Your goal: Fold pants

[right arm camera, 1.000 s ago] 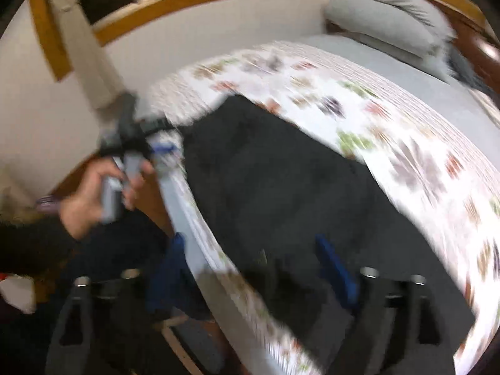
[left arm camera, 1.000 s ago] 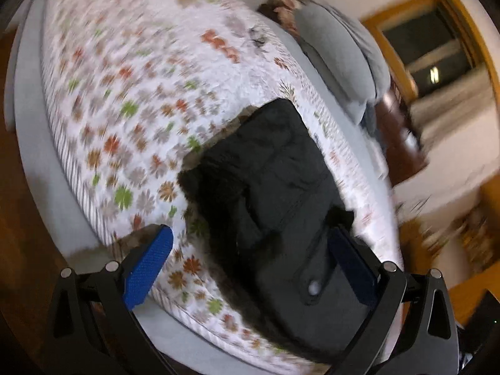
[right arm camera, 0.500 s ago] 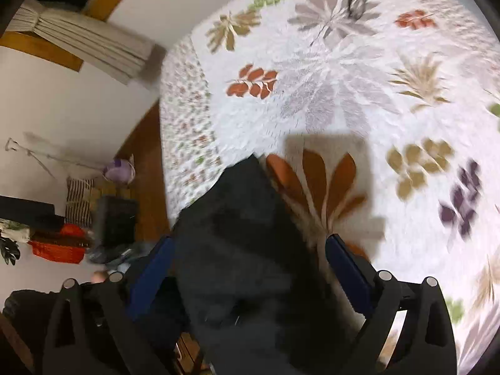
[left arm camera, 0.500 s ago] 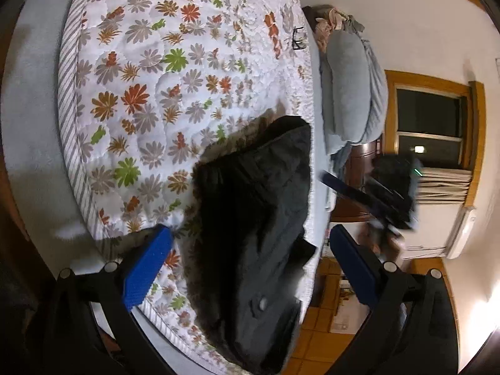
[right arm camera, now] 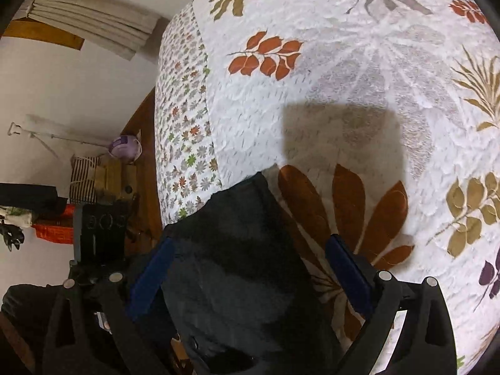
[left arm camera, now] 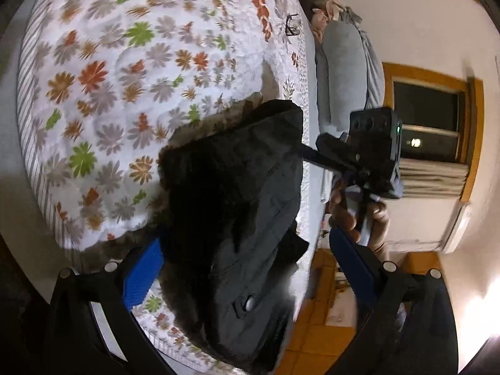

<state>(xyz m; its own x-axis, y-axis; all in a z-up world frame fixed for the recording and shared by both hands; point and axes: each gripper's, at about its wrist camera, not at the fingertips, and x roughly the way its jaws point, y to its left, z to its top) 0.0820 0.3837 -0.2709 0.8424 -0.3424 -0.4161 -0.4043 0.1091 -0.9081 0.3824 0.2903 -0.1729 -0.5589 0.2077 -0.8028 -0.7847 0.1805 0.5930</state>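
Note:
Black pants point(left arm camera: 231, 218) lie folded in a bundle near the edge of a bed with a floral quilt point(left arm camera: 131, 72); a button shows at the near end. My left gripper point(left arm camera: 247, 268) is open, its blue pads either side of the pants' near end. In the left wrist view the right gripper point(left arm camera: 359, 153) is held in a hand at the pants' far right edge. In the right wrist view the pants point(right arm camera: 237, 265) fill the gap of my open right gripper point(right arm camera: 250, 268), over the quilt point(right arm camera: 343, 78).
Grey pillows point(left arm camera: 343, 72) lie at the bed's head, and eyeglasses point(left arm camera: 292, 25) rest on the quilt. A window point(left arm camera: 428, 125) with a wooden frame and curtain is beyond. Bags and clutter point(right arm camera: 84, 181) sit on the floor beside the bed. The left gripper's body point(right arm camera: 100, 231) shows there.
Both grippers have swung in close over the pants. The right gripper has come up to the pants' far edge in the left wrist view. The pants lie much as before.

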